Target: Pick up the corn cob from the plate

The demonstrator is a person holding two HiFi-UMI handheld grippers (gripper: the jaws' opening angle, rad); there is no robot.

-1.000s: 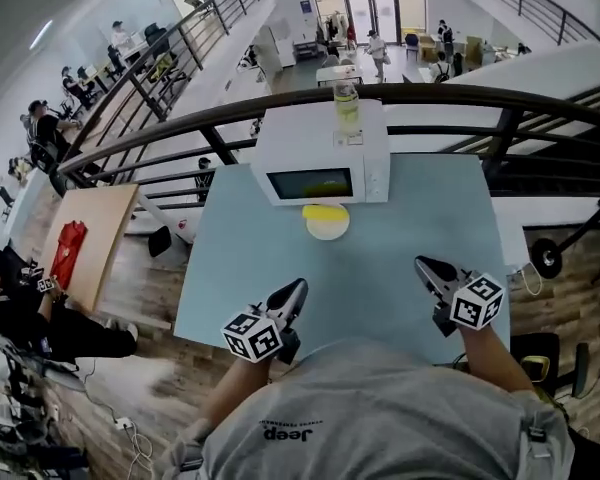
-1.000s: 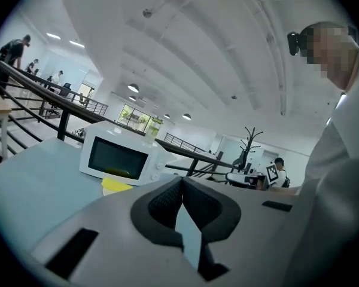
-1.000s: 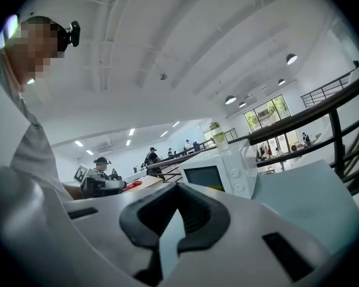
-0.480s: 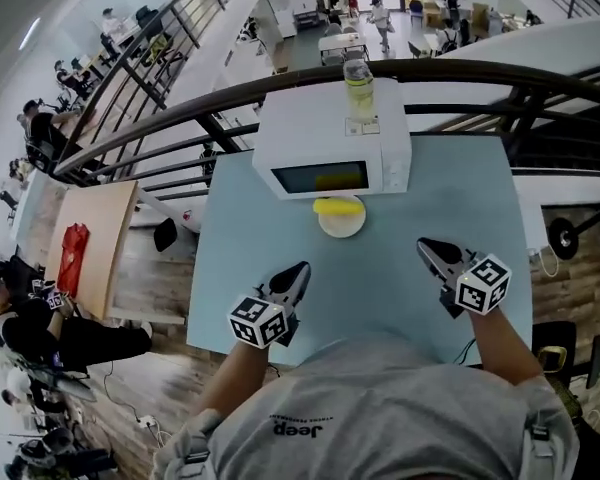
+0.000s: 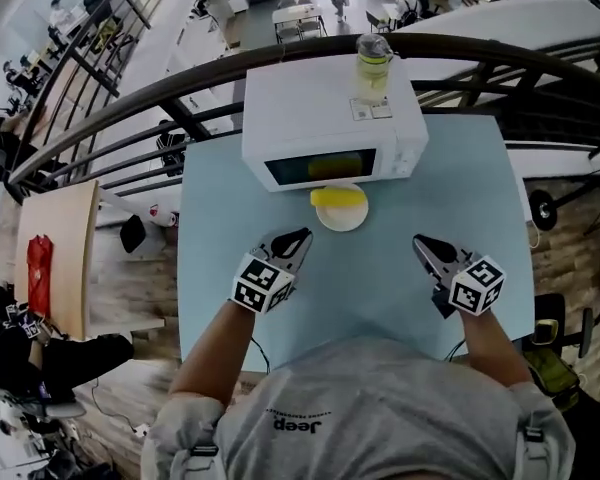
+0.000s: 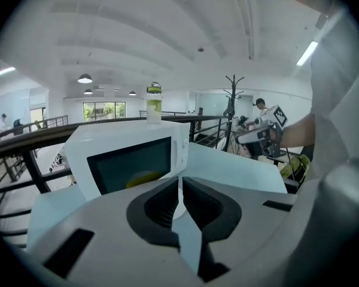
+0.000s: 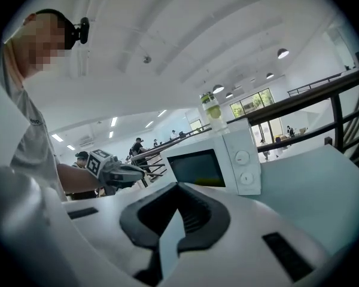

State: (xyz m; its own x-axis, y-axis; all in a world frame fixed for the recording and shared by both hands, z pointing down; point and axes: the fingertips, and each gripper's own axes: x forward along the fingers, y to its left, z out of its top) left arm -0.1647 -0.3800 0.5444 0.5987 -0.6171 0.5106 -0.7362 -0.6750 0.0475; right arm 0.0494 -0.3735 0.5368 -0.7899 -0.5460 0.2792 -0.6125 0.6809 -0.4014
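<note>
A yellow corn cob point(image 5: 336, 197) lies on a small pale plate point(image 5: 346, 219), just in front of the white microwave point(image 5: 325, 118) on the light blue table point(image 5: 480, 198). My left gripper point(image 5: 300, 237) hovers over the table, near and left of the plate, pointing at it. Its jaws are shut and hold nothing. My right gripper point(image 5: 420, 243) is near and right of the plate, also closed and empty. In the left gripper view the left gripper point(image 6: 179, 184) hides the plate. A yellow glint shows in the microwave door point(image 6: 131, 166). The right gripper point(image 7: 178, 189) faces the microwave point(image 7: 218, 163).
A bottle of yellowish drink point(image 5: 372, 66) stands on top of the microwave. A dark curved railing point(image 5: 540, 53) runs behind the table, with a drop to a lower floor beyond. The table's left edge point(image 5: 182, 268) lies close to my left arm.
Both grippers have moved forward over the table toward the plate, the left one more, and it has rolled. The head view has tilted, so the microwave now sits closer.
</note>
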